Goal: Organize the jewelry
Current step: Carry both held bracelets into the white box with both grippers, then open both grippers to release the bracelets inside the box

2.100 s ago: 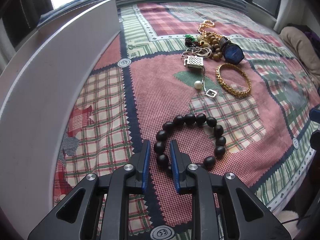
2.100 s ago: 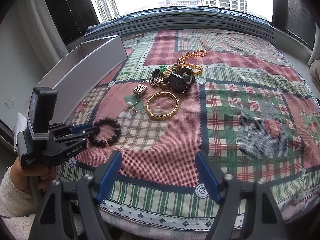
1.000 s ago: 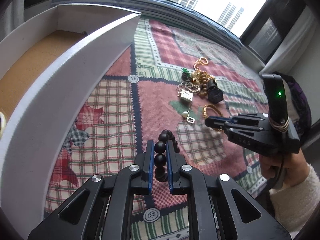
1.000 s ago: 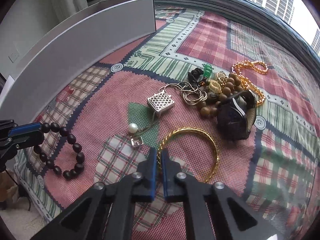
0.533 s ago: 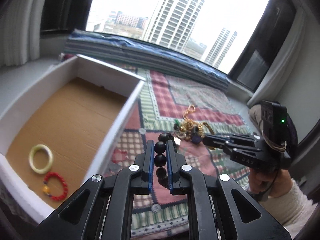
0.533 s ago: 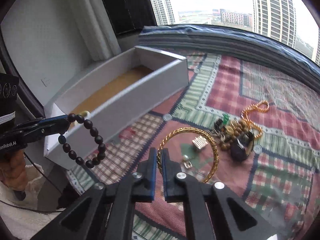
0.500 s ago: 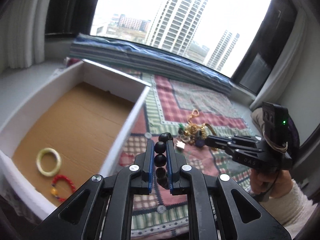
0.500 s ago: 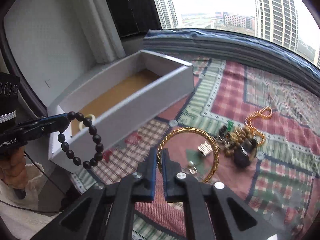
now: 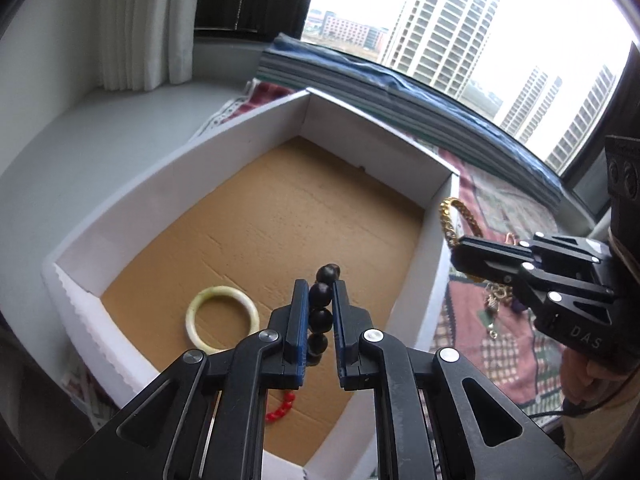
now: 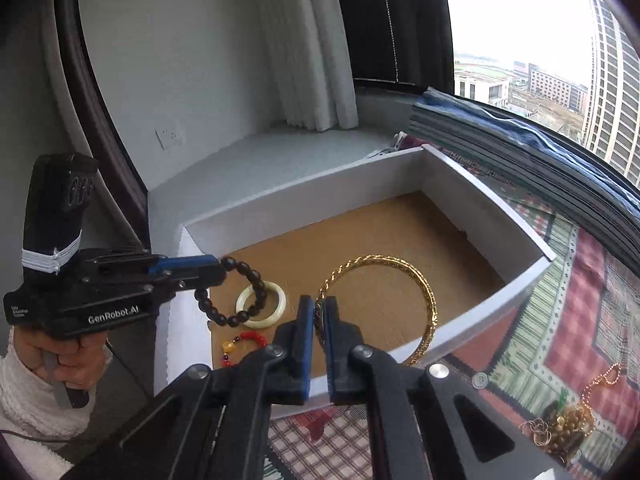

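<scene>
My left gripper (image 9: 320,292) is shut on a black bead bracelet (image 9: 322,300) and holds it above the white box (image 9: 248,132) with a brown floor; it also shows in the right wrist view (image 10: 216,270), the black bead bracelet (image 10: 256,284) hanging from it. My right gripper (image 10: 319,312) is shut on a gold chain bracelet (image 10: 424,284) and holds it over the white box's (image 10: 500,216) right wall. In the left wrist view the gold chain bracelet (image 9: 448,220) sticks up past the right wall, held by the right gripper (image 9: 460,248).
A pale jade bangle (image 9: 222,318) and a red bead bracelet (image 9: 280,408) lie on the box floor, also seen from the right as bangle (image 10: 276,304) and red beads (image 10: 250,338). A jewelry pile (image 10: 564,428) lies on the patterned cloth (image 10: 568,320).
Both grippers have lifted their bracelets off the cloth and carried them left, over the white box. The box floor now fills both views.
</scene>
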Demonstrator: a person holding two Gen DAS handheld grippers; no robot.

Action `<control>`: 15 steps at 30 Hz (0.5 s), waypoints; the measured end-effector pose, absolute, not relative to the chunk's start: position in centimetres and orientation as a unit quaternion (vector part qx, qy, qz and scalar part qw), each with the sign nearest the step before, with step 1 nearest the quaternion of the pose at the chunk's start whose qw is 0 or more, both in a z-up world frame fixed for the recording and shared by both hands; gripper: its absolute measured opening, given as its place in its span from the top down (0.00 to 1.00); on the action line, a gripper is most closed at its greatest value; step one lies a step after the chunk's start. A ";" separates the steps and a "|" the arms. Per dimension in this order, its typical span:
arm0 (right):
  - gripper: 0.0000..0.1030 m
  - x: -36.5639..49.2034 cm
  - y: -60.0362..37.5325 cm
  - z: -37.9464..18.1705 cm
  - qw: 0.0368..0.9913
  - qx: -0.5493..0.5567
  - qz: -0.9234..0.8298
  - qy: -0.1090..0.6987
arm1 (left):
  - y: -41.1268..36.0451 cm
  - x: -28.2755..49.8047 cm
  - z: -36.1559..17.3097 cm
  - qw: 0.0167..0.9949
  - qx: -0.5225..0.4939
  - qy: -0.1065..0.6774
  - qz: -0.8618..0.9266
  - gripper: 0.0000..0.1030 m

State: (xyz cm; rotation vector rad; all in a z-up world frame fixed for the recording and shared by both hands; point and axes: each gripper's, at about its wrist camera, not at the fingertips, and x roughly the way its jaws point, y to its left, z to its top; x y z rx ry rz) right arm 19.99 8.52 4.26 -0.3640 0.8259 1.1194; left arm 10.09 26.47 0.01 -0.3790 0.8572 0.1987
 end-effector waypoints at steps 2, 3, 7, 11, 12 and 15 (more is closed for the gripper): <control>0.95 20.3 10.3 3.0 0.749 -0.181 0.504 0.390 | 26.1 11.1 -1.1 0.884 -0.177 0.421 0.097 0.91; 0.95 20.5 11.1 2.2 0.748 -0.189 0.500 0.394 | 26.0 11.5 -1.7 0.882 -0.175 0.425 0.099 0.91; 0.95 21.3 13.2 -0.4 0.741 -0.214 0.481 0.416 | 25.9 12.6 -3.4 0.876 -0.168 0.440 0.101 0.91; 0.94 21.9 14.3 -2.9 0.741 -0.241 0.456 0.430 | 25.8 13.6 -4.9 0.871 -0.149 0.455 0.112 0.89; 0.93 22.0 14.6 -3.4 0.741 -0.243 0.450 0.435 | 26.0 13.6 -5.0 0.870 -0.146 0.457 0.118 0.81; 0.87 22.1 14.5 -3.8 0.746 -0.236 0.440 0.440 | 27.2 12.6 -4.5 0.872 -0.157 0.443 0.141 0.50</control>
